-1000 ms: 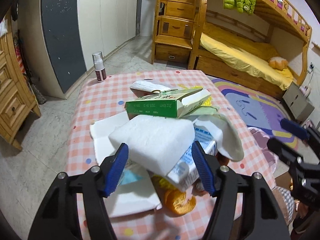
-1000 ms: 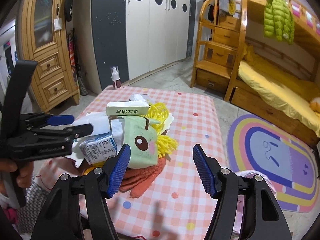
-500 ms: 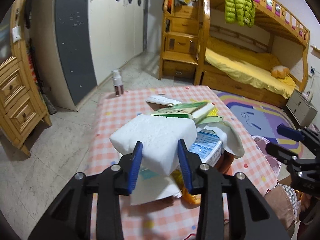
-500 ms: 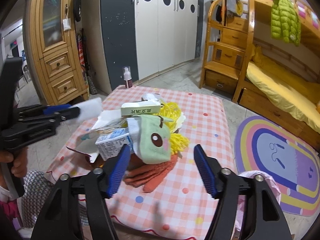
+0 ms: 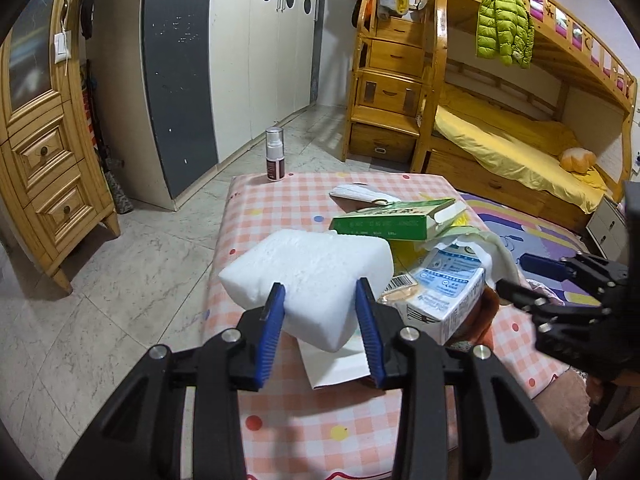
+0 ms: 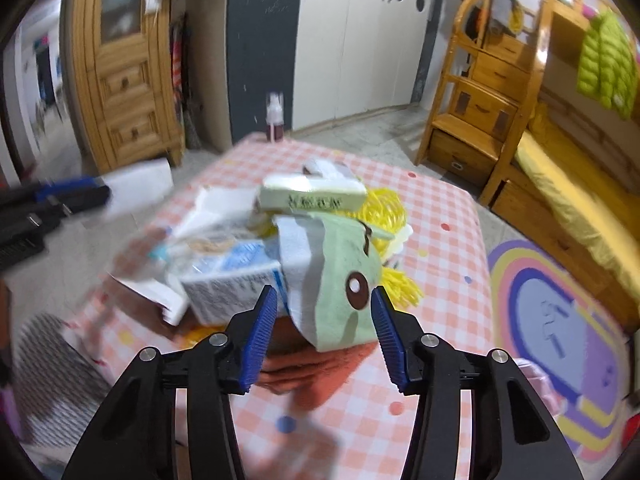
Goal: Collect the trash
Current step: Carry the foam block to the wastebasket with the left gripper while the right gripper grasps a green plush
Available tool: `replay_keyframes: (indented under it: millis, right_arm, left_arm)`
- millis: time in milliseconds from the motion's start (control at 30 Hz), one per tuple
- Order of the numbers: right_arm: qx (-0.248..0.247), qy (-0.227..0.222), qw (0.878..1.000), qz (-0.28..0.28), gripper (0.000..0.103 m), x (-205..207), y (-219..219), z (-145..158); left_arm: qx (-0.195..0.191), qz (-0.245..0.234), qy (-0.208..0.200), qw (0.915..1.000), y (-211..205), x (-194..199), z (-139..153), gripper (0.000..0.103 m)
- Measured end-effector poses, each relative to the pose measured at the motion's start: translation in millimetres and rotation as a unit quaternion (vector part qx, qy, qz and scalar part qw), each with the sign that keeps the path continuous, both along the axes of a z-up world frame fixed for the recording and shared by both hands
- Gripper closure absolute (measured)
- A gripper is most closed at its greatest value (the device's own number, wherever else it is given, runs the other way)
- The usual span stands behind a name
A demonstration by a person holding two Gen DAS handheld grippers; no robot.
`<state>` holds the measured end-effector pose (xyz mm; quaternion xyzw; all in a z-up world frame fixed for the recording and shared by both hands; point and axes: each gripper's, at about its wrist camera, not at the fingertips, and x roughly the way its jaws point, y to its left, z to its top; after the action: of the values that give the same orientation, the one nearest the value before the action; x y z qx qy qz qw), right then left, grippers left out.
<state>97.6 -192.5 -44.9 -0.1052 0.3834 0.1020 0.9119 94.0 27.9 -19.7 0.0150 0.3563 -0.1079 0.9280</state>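
My left gripper (image 5: 319,296) is shut on a white foam block (image 5: 312,268) and holds it above the left edge of the pink checked table (image 5: 280,208). The right wrist view shows this gripper (image 6: 72,196) and block (image 6: 140,178) at far left. A trash pile sits mid-table: a milk carton (image 5: 444,292) (image 6: 236,276), a green box (image 5: 392,222) (image 6: 312,196) and a pale green cloth with an eye (image 6: 340,276). My right gripper (image 6: 324,300) (image 5: 516,274) is closing around that cloth, which hangs between the pads; the pads are not pressing on it.
A spray bottle (image 5: 275,154) (image 6: 275,116) stands at the table's far edge. Yellow yarn (image 6: 384,216) and an orange cloth (image 6: 316,368) lie in the pile. A wooden cabinet (image 5: 44,152) stands left, a bunk bed (image 5: 500,140) right, a rainbow rug (image 6: 552,312) on the floor.
The left gripper closed on the foam block and lifted it off the pile, toward the left. The right gripper dropped toward the pile and its jaws narrowed around the green cloth.
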Motion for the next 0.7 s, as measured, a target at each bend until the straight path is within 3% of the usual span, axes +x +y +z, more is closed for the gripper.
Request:
replay_keyframes:
  millis: [133, 267, 333, 500, 700]
  right_arm:
    - [-0.028, 0.005, 1.0, 0.0, 0.054, 0, 1, -13]
    - [-0.031, -0.009, 0.999, -0.008, 0.092, -3, -3, -9]
    - [-0.011, -0.014, 1.0, -0.013, 0.099, -3, -8, -1]
    - [0.08, -0.043, 0.995, -0.035, 0.101, -4, -35, 43]
    - [0.106, -0.077, 0.989, -0.07, 0.101, -21, -60, 82]
  left_arm:
    - [-0.006, -0.003, 0.005, 1.0, 0, 0, -4, 0.068]
    - [-0.009, -0.004, 0.007, 0.9999, -2, -3, -6, 0.068]
    - [-0.01, -0.004, 0.006, 0.9999, -2, -6, -4, 0.068]
    - [-0.012, -0.008, -0.003, 0.9999, -6, -10, 4, 0.068]
    - [-0.017, -0.024, -0.015, 0.9995, -19, -17, 16, 0.068]
